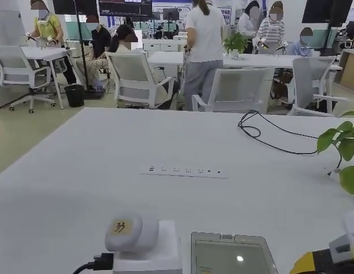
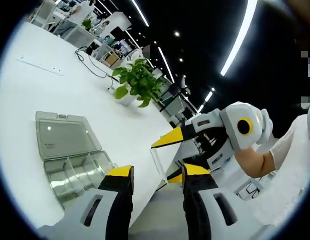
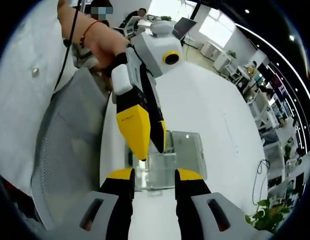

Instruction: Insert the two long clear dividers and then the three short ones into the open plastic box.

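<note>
Open box (image 2: 67,137) with dividers (image 2: 75,171) apparently seated, count unclear; left gripper (image 2: 158,172) and right gripper (image 3: 155,175) spread, empty.

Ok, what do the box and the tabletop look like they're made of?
Box: clear, faintly grey-tinted hard plastic with a glossy finish. The white surface shows through its lid, which carries a bright glint. Tabletop: smooth, white and fairly matte, probably laminate. It shows only soft reflections and no grain, so the core material can't be told.
</note>
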`<state>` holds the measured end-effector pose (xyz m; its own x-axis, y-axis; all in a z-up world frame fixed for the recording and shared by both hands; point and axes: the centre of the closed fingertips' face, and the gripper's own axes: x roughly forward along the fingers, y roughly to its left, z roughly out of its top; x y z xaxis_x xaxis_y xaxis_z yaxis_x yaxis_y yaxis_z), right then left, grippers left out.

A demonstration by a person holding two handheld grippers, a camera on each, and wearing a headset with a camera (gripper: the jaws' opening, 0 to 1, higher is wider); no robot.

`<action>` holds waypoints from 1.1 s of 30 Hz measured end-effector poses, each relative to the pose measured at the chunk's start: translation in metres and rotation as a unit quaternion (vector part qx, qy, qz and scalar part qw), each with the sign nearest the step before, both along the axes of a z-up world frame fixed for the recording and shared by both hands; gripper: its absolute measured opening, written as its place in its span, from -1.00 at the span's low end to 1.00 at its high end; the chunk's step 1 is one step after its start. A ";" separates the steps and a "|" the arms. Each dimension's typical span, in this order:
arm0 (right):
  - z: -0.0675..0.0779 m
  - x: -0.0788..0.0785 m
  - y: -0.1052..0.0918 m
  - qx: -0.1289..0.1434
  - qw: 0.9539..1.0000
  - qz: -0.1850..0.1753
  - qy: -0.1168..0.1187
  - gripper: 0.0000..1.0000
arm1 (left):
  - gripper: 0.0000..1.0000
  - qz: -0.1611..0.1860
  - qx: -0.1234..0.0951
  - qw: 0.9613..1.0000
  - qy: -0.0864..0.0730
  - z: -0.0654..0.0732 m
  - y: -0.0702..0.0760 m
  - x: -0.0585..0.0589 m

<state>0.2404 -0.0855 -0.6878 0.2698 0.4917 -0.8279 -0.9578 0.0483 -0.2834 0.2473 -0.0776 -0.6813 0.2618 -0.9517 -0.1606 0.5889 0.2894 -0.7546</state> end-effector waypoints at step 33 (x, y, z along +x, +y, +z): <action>0.002 -0.008 0.010 -0.012 1.000 0.016 -0.009 -0.34 | -1.00 -0.007 -0.026 0.998 0.062 -0.005 -0.013 -0.013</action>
